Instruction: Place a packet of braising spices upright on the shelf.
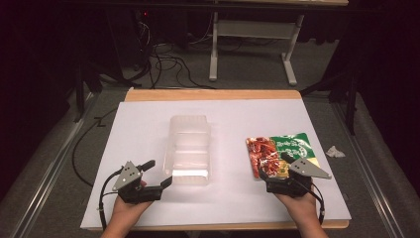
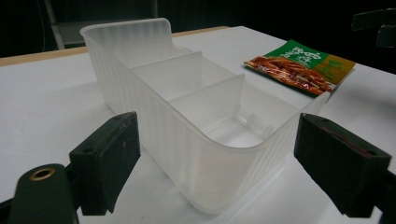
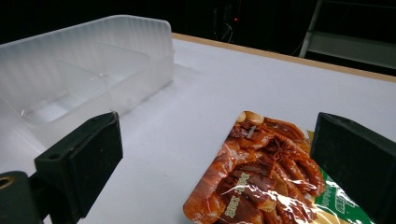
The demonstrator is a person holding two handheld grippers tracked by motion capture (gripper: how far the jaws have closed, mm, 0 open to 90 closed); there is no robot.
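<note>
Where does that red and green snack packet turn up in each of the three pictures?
High view: the snack packet lies flat right of centre, just ahead of the right gripper.
Left gripper view: upper right, beyond the far corner of the box.
Right gripper view: bottom centre to right, between the open jaws.
Shared landmark: the clear plastic box with dividers.

My white-covered table (image 1: 148, 124) has a wooden edge; beyond it lie grey carpet (image 1: 247, 69), tangled black cables (image 1: 163, 62), a white table frame (image 1: 252, 44), and darkness.
</note>
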